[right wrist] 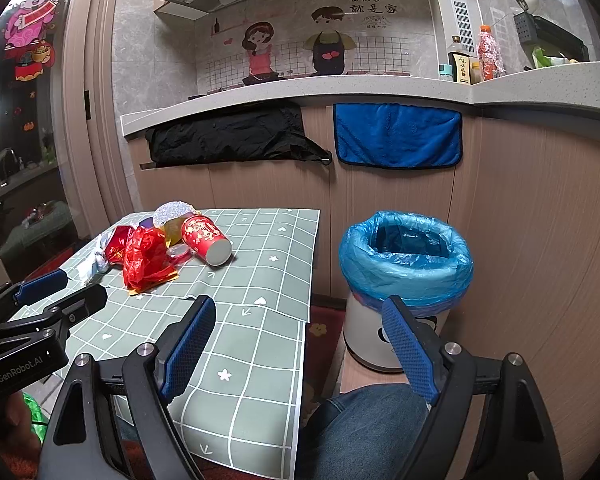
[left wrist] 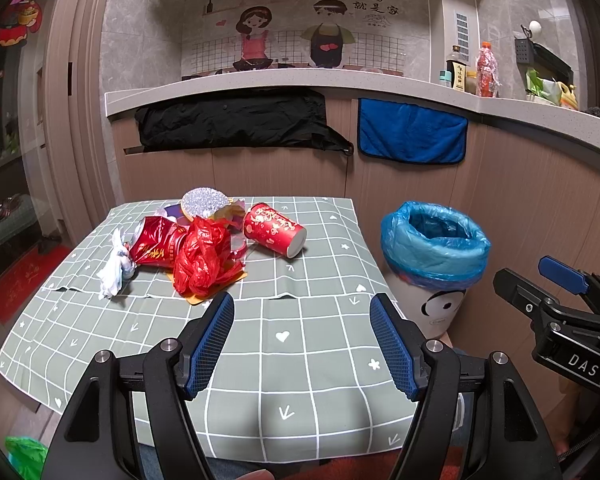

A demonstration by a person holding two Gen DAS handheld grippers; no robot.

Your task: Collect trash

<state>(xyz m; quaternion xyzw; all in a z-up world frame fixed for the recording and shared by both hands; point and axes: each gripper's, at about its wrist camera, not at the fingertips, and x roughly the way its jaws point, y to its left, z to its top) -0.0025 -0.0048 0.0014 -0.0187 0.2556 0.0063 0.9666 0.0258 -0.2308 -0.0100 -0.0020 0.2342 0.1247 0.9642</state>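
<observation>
A: Item one, the red paper cup (left wrist: 275, 235). How is it lying, taking the bin (left wrist: 434, 264) as the reference?

B: It is lying on its side on the checked tablecloth (left wrist: 300, 360), the nearest piece of rubbish to the bin, with its open mouth pointing roughly binward. Likely light and thin-walled, so it is probably going to crush under a hard squeeze; a grip across the mid-body looks best.

A: Item two?

B: The red plastic bag (left wrist: 204, 260), crumpled, sitting farther from the bin than the cup and touching the rest of the heap. Soft, nearly weightless by the look of it, probably slippery; pinching a bunched fold seems wise.

A: Item three?

B: A red foil wrapper (left wrist: 156, 242) and a white tissue wad (left wrist: 114, 266), farthest from the bin. Both appear limp and light. A silvery sparkly disc (left wrist: 204, 201) is resting at the back of the heap; what it is made of I cannot tell.

A: And the grippers?

B: The left gripper (left wrist: 302, 344) is hovering over the tablecloth with its jaws spread wide and nothing between them; the heap is lying beyond its tips, apart from it, on the side away from the bin. The right gripper (right wrist: 298, 346) is likewise gaping wide and empty, hanging at the table's bin-side edge, with the bin (right wrist: 406, 264) just ahead of it and the cup (right wrist: 206, 240) well apart across the cloth.
</observation>
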